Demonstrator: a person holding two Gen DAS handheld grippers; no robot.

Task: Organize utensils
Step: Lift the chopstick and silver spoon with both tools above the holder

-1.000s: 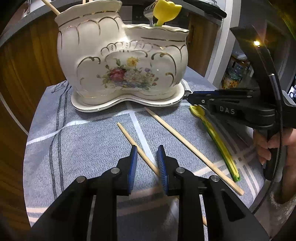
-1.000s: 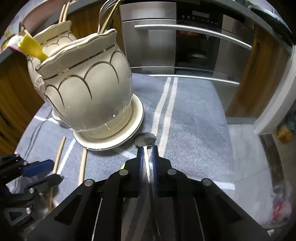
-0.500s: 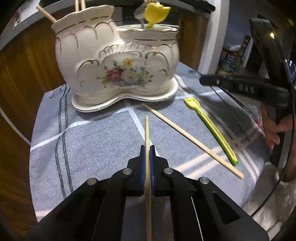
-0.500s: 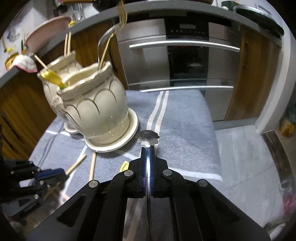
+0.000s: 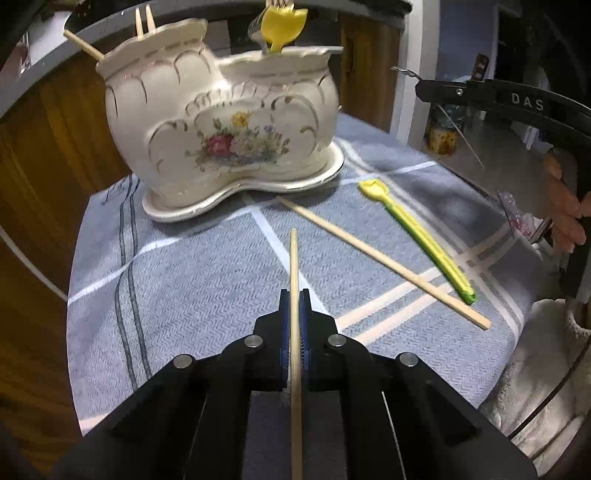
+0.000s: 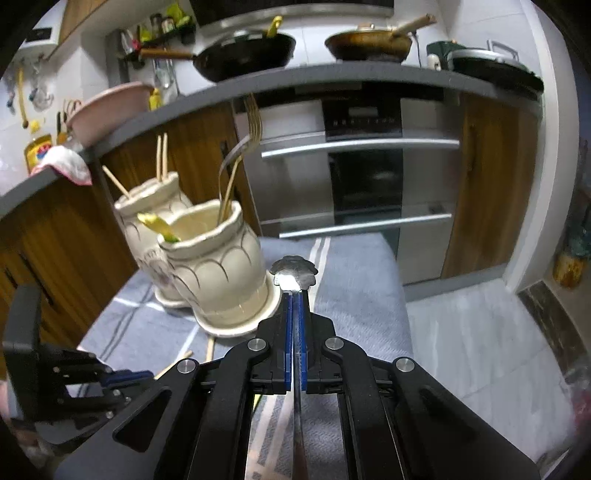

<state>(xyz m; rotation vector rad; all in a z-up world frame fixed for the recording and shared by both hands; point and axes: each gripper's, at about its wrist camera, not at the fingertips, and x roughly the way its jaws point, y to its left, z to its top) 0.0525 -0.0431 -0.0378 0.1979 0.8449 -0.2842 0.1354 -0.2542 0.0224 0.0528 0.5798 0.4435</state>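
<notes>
My left gripper (image 5: 294, 295) is shut on a wooden chopstick (image 5: 294, 258), which points forward above the cloth. Ahead stands the cream two-pot ceramic holder (image 5: 221, 122) with a flower painting. It holds chopsticks, a fork and a yellow spoon (image 5: 282, 26). A second chopstick (image 5: 380, 262) and a yellow-green plastic spoon (image 5: 417, 236) lie on the cloth to the right. My right gripper (image 6: 294, 295) is shut on a thin metal utensil with a scalloped end (image 6: 293, 275), raised beside the holder (image 6: 218, 266). In the left wrist view that right gripper (image 5: 421, 86) hangs at the upper right.
A grey-blue striped cloth (image 5: 184, 295) covers the small table, with its edges near on the left and right. Behind stand wooden cabinets, an oven front (image 6: 365, 177) and a counter with pans (image 6: 243, 55). A hand (image 5: 565, 218) grips the right tool. My left gripper (image 6: 122, 376) shows low left.
My left gripper closed on the chopstick and lifted it off the cloth, now pointing forward. My right gripper rose and tilted up with the metal utensil, away from the holder's base.
</notes>
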